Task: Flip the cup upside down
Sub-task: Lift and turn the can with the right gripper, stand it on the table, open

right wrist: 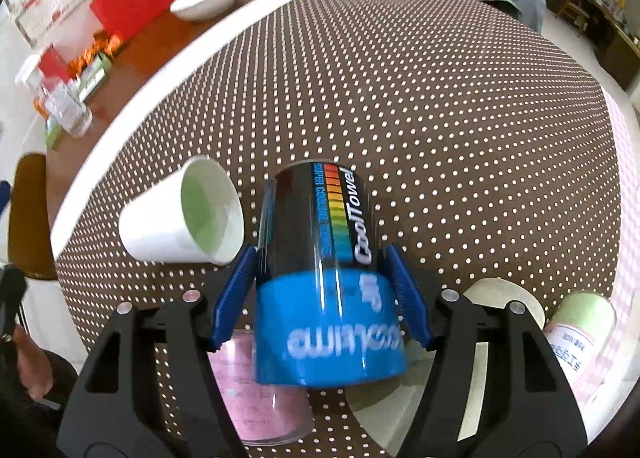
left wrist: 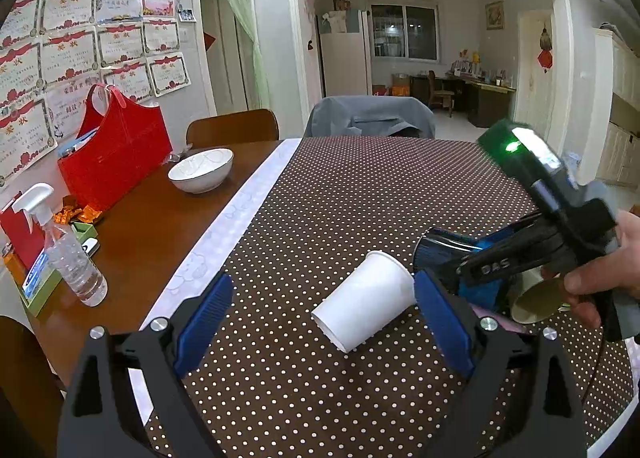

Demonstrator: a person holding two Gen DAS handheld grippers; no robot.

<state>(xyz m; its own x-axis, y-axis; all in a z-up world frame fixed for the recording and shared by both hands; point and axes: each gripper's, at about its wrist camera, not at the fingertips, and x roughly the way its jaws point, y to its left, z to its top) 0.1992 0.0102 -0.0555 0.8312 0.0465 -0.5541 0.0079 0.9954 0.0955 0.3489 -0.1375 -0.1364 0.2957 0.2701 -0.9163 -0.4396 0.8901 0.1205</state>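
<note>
A white paper cup (left wrist: 366,300) lies on its side on the dotted tablecloth (left wrist: 340,198), its bottom toward me. My left gripper (left wrist: 324,322) is open and empty, with the cup between its blue pads, nearer the right pad (left wrist: 442,324). My right gripper (right wrist: 320,294) is shut on a black and blue "CoolTowel" cup (right wrist: 324,278), held tilted with its blue end toward the camera. The white cup (right wrist: 184,214) lies just left of it, mouth facing the right wrist camera. The right gripper also shows in the left wrist view (left wrist: 472,262).
A pink clear cup (right wrist: 264,386), a cream cup (right wrist: 504,294) and a labelled cup (right wrist: 580,330) lie near the right gripper. On the bare wood at left stand a white bowl (left wrist: 201,170), a red bag (left wrist: 116,150) and a spray bottle (left wrist: 68,250). Chairs stand behind the table.
</note>
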